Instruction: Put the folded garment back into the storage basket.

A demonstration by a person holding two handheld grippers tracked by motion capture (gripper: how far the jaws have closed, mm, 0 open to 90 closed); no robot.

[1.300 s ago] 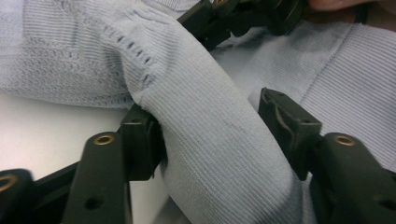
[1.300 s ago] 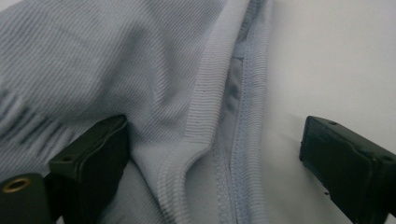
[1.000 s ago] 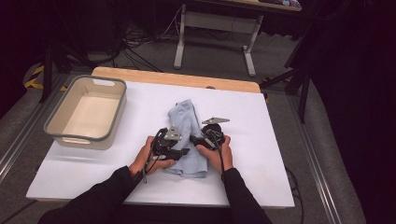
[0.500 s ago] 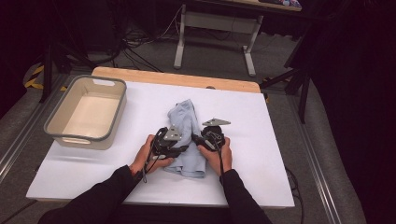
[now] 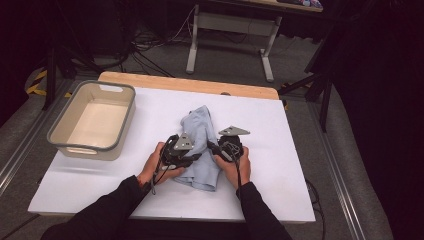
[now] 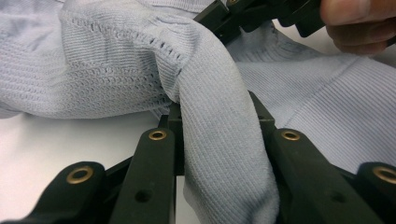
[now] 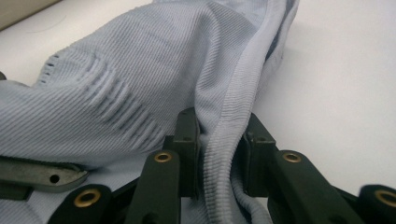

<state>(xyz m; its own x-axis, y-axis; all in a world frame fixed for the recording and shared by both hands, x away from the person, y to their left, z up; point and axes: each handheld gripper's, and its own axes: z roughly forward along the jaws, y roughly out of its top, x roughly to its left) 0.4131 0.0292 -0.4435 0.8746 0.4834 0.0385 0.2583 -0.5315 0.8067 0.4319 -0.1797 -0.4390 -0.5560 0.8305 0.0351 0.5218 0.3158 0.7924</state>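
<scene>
The garment (image 5: 200, 145) is pale blue, a fine ribbed knit with a row of small eyelet holes along one seam and a denser ribbed hem. Both tools, the left (image 5: 192, 159) and the right (image 5: 214, 149), are black with brass-coloured rivets and grey top plates. The worktop (image 5: 280, 165) is white with a light wood strip along its far edge. Near the left edge, the bin (image 5: 57, 136) is grey outside, cream inside. The sleeves (image 5: 110, 210) are black.
</scene>
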